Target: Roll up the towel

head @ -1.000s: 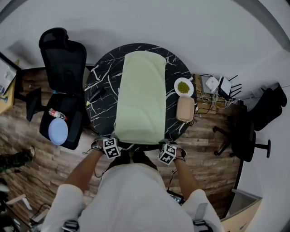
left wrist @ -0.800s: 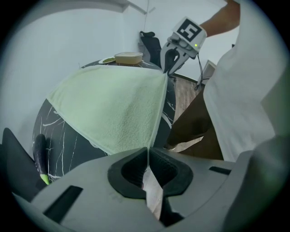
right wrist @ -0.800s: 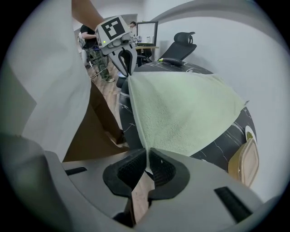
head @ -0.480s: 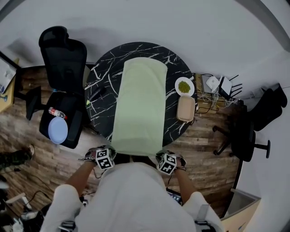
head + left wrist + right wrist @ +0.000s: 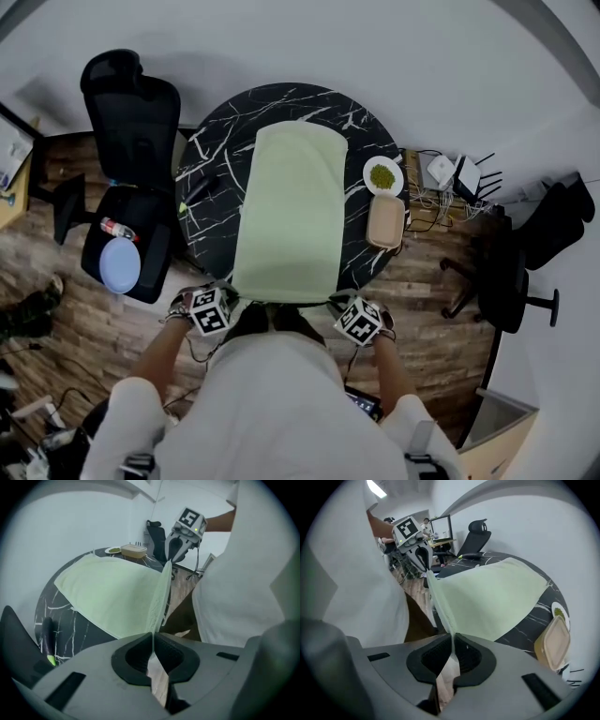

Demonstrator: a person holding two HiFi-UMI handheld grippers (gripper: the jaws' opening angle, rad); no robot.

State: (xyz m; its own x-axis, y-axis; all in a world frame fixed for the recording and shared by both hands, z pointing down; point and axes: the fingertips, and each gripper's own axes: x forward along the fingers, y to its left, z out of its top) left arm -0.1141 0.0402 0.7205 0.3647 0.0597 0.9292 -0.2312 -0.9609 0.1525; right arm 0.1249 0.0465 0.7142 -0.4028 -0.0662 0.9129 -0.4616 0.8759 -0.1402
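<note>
A pale green towel point(image 5: 291, 211) lies lengthwise across the round black marble table point(image 5: 216, 164), its near edge past the table's rim. My left gripper point(image 5: 228, 296) is shut on the towel's near left corner, and my right gripper point(image 5: 339, 302) is shut on the near right corner. In the left gripper view the towel point(image 5: 108, 592) runs edge-on into the closed left gripper point(image 5: 152, 638), with the right gripper point(image 5: 186, 529) beyond. The right gripper view shows the towel point(image 5: 487, 597) pinched in the right gripper point(image 5: 452, 640), the left gripper point(image 5: 411, 535) across from it. The edge hangs stretched between them.
A white plate of green food point(image 5: 382, 176) and a beige lidded container point(image 5: 383, 223) sit at the table's right rim. A dark object point(image 5: 202, 192) lies on its left side. A black office chair point(image 5: 131, 122) with a blue plate point(image 5: 119, 265) stands left; cables and another chair point(image 5: 506, 272) right.
The towel has slid toward me across the table. Both grippers have pulled back and then risen, with the near edge still held between them.
</note>
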